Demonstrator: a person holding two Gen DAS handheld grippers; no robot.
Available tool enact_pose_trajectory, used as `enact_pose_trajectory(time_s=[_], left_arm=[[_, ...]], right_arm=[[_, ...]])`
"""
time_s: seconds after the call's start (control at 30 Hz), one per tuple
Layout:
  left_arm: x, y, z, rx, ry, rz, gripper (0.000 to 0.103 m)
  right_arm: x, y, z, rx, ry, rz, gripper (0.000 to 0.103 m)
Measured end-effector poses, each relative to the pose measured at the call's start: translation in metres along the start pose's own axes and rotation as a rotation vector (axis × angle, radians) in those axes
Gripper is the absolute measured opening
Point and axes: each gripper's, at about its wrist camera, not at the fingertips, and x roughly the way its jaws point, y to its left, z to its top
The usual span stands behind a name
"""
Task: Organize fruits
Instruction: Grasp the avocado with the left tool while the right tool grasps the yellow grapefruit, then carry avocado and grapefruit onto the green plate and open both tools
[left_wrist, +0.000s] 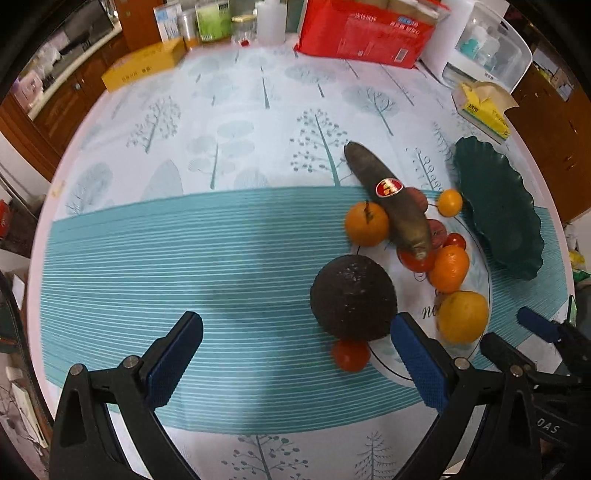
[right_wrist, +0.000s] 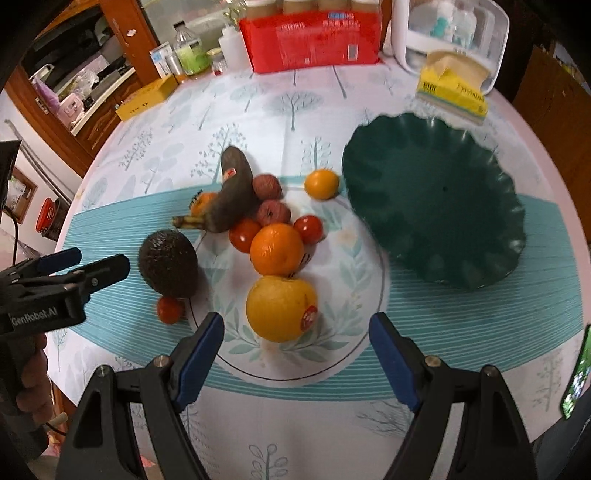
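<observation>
A white floral plate holds a yellow orange with a sticker, an orange, tomatoes and lychees. A dark overripe banana lies across the plate's far left. A dark avocado and a small tomato sit left of the plate; the avocado also shows in the left wrist view. An empty dark green scalloped bowl stands to the right. My left gripper is open, left of the avocado. My right gripper is open, just before the yellow orange.
A small orange lies between plate and bowl. At the table's back stand a red package, a yellow tissue box, a white container, a yellow carton and bottles. A phone is at the right edge.
</observation>
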Motion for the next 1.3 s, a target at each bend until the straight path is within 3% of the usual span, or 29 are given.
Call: enact_pose_trajectory(time_s=[0.2, 0.4, 0.73, 1.07, 1.3], left_arm=[[0.027, -0.007, 0.004, 0.007, 0.061, -0.084, 0.101], [0.047, -0.021, 0.006, 0.014, 0.083, -0.111, 0.096], [0.071, -0.027, 0.014, -0.065, 0.087, -0.153, 0.065], [0.066, -0.027, 0.008, -0.104, 0.059, -0.122, 0.064], [0.037, -0.022, -0.006, -0.103, 0.045, -0.105, 0.063]], right_arm=[[0.026, -0.005, -0.002, 0.059, 0.046, 0.030, 0.081], [0.043, -0.007, -0.002, 0.089, 0.068, 0.048, 0.079], [0.059, 0.001, 0.005, 0.056, 0.068, 0.059, 0.055], [0.057, 0.000, 0.002, 0.023, 0.057, 0.074, 0.051], [0.041, -0.004, -0.002, 0.002, 0.033, 0.100, 0.051]])
